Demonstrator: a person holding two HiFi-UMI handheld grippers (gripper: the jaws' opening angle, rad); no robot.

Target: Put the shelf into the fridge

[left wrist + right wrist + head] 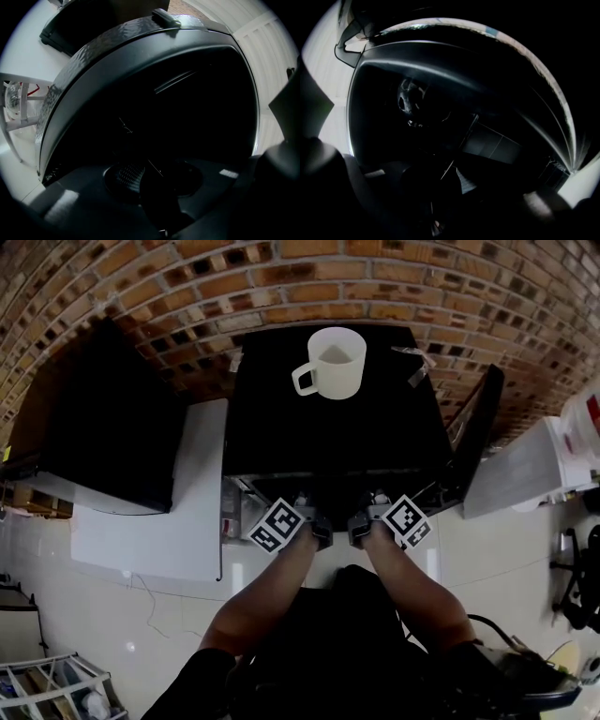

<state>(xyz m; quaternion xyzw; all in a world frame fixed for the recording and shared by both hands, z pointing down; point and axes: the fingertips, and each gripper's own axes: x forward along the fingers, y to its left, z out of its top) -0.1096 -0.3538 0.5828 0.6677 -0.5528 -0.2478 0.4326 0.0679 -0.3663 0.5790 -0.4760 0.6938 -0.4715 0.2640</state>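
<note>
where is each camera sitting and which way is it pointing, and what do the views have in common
Head view: on the person's head, facing steeply down at the black fridge with a mug on top; both forearms, the left claw and the right claw show.
Left gripper view: rides the left claw, facing into the fridge's dark opening; its own jaws show dimly at the bottom.
Right gripper view: rides the right claw, also facing the dark inside; its jaws barely show.
Shared: all three see the fridge; both gripper views see its dark inside.
</note>
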